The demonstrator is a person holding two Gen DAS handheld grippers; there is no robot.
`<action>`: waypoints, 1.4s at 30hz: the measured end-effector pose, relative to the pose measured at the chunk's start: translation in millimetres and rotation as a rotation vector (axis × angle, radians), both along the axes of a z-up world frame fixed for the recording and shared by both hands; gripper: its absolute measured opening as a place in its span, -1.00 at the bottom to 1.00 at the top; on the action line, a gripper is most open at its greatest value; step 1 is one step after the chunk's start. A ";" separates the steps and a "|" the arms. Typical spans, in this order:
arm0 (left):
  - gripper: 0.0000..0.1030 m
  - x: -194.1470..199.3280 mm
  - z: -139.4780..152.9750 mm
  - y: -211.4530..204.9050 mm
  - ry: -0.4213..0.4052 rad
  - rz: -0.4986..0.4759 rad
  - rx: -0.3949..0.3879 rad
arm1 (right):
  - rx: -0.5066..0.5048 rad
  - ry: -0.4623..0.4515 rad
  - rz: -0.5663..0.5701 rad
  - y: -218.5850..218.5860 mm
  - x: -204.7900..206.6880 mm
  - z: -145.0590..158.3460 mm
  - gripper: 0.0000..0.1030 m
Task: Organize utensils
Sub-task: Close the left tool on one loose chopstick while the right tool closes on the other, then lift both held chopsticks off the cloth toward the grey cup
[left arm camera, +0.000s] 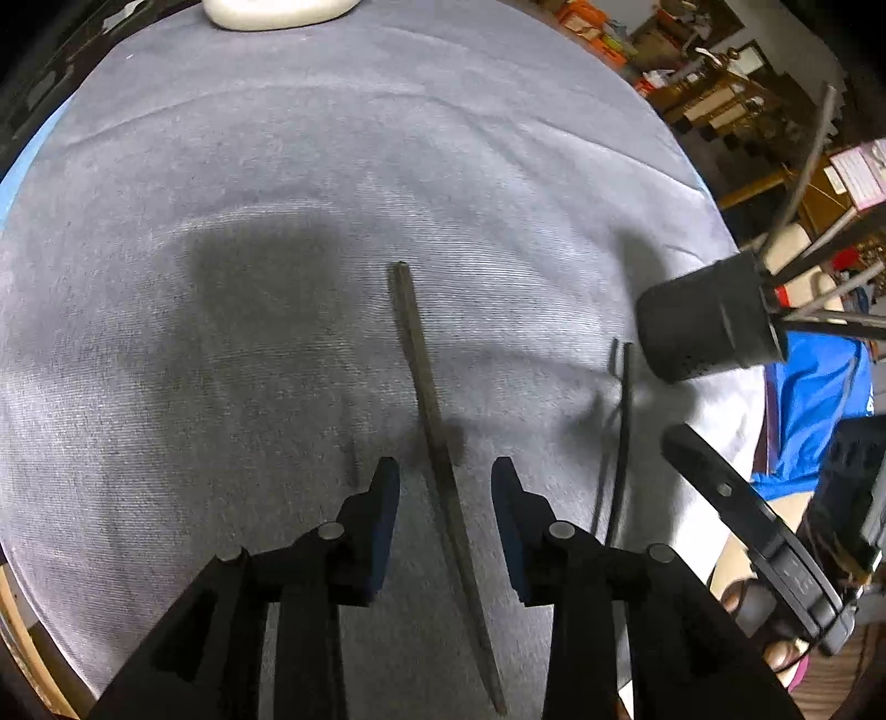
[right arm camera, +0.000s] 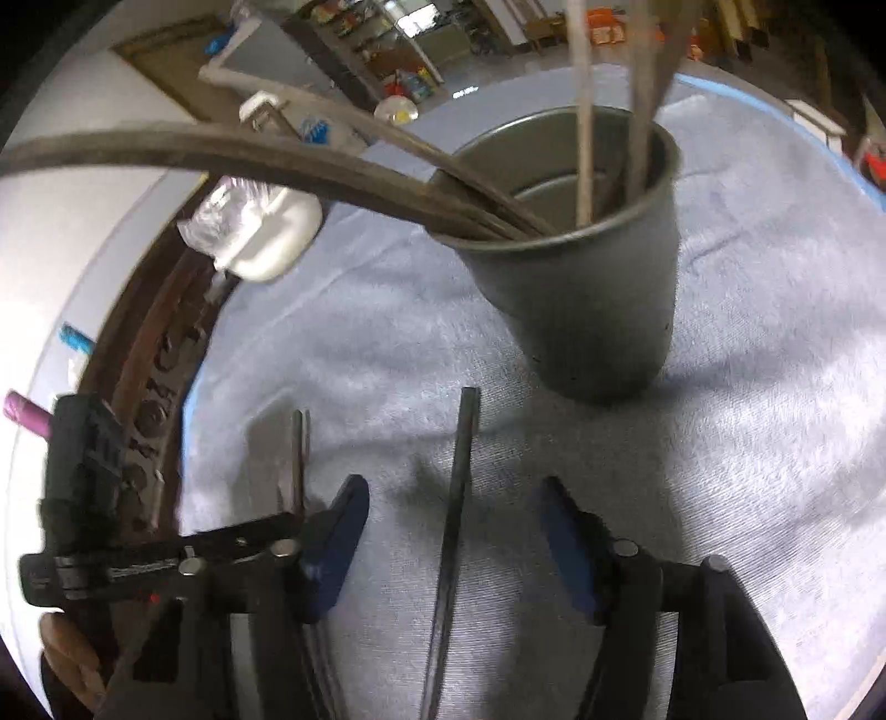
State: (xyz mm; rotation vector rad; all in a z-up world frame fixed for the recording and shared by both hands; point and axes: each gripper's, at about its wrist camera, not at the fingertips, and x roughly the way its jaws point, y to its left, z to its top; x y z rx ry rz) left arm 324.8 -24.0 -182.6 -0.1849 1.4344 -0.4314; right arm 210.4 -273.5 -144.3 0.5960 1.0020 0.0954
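Observation:
A long dark flat utensil lies on the grey cloth, running between the fingers of my left gripper, which is open and clear of it. A thin dark stick lies on the cloth between the fingers of my right gripper, also open, its pads apart from the stick. A second thin stick lies to the left. Just beyond stands a dark cup holding several long utensils. In the left wrist view the cup is at the right edge.
A white object sits near the table's dark wooden rim; the same kind of white object is at the far end. The other gripper's body reaches in from the right. Cluttered shelves fill the background.

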 end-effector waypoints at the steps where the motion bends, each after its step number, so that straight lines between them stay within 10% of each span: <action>1: -0.32 0.1 -0.8 -0.2 -0.007 0.004 0.012 | -0.017 -0.013 -0.005 2.1 -1.3 0.8 0.32; 3: -0.32 0.0 -3.9 -3.6 -0.017 0.012 0.038 | -0.080 -0.009 0.016 9.6 0.0 1.2 0.22; 5: -0.33 -3.0 -5.8 -7.7 -0.023 0.029 0.042 | -0.108 0.004 0.039 16.6 2.6 -0.5 -0.28; 14: -0.70 -11.9 -2.0 -21.5 -0.049 0.020 0.091 | -0.172 0.107 0.042 28.1 15.3 -14.8 -0.35; 18: -0.81 -13.5 -3.8 -31.1 -0.066 -0.008 0.095 | -0.171 0.104 0.042 25.9 15.9 -16.5 -0.78; 42: -0.80 -28.3 6.9 -49.1 -0.102 -0.329 0.157 | -0.086 0.098 0.079 28.1 16.1 -7.3 -0.79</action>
